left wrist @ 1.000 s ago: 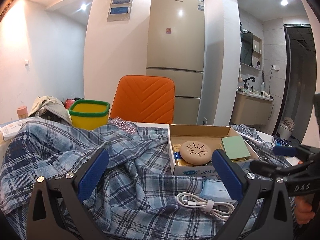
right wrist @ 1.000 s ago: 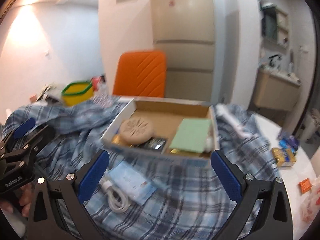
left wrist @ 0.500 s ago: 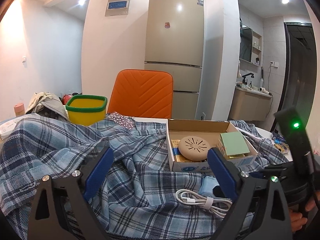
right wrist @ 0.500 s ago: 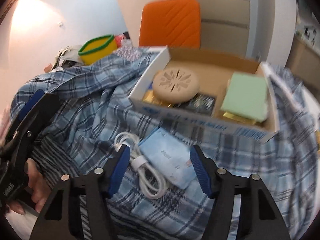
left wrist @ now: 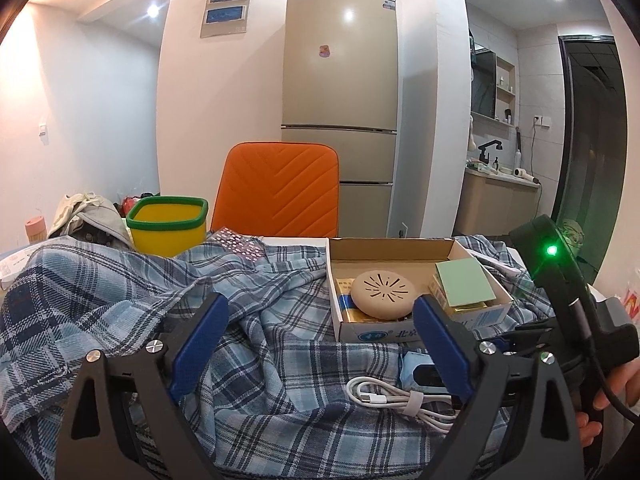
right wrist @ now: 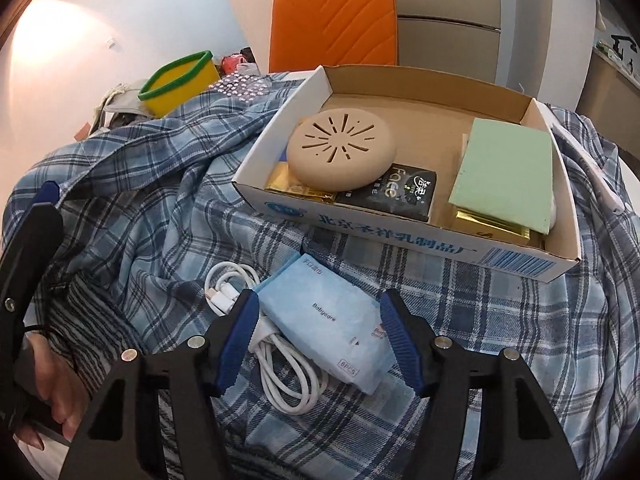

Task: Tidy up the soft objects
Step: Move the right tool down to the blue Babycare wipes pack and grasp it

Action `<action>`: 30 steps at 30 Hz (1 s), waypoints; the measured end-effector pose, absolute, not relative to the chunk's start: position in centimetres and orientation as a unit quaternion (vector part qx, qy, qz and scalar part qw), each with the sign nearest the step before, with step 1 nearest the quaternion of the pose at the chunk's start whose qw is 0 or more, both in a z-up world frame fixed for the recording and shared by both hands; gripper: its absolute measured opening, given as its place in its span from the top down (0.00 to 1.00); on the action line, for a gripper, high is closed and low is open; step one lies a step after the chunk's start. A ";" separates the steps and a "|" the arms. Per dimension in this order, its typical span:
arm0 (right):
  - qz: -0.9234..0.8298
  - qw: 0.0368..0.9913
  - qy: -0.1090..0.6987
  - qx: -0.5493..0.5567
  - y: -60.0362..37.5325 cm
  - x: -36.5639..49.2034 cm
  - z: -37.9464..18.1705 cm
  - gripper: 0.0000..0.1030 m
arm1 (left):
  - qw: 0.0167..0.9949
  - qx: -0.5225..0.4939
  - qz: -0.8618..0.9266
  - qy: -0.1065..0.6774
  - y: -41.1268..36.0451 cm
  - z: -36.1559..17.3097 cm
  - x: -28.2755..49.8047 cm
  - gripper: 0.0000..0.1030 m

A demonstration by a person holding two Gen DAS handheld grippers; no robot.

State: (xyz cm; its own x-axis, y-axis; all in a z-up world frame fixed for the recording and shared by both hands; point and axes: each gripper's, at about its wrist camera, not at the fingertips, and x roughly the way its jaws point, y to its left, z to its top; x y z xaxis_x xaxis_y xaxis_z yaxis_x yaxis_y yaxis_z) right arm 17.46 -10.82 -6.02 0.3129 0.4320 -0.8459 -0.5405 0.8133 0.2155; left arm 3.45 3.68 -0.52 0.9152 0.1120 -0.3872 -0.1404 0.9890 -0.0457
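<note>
A light blue soft tissue pack (right wrist: 332, 320) lies on the blue plaid cloth (right wrist: 160, 200) in front of a cardboard box (right wrist: 400, 236). My right gripper (right wrist: 320, 340) is open, with its blue fingers on either side of the pack, close to it; contact is unclear. A coiled white cable (right wrist: 276, 360) lies against the pack's left side. The box holds a beige round disc (right wrist: 340, 156), a green pad (right wrist: 508, 172) and packets. My left gripper (left wrist: 320, 344) is open and empty over the cloth (left wrist: 120, 300), left of the box (left wrist: 400, 312). The pack (left wrist: 416, 368) is partly hidden there.
A yellow bin with a green rim (left wrist: 168, 228) stands at the back left, beside a heap of clothes (left wrist: 84, 216). An orange chair (left wrist: 280, 192) stands behind the table, with a fridge (left wrist: 340, 100) beyond it. White tabletop shows at the far right (right wrist: 624, 176).
My right gripper has come down and forward onto the tissue pack and its jaws have narrowed around it. My left gripper has stayed nearly still.
</note>
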 end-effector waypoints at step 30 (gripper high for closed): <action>0.290 0.804 0.515 -0.063 -13.5 15.4 -6.0 0.54 | 0.974 -0.024 0.041 0.222 3.3 -0.8 4.0 0.10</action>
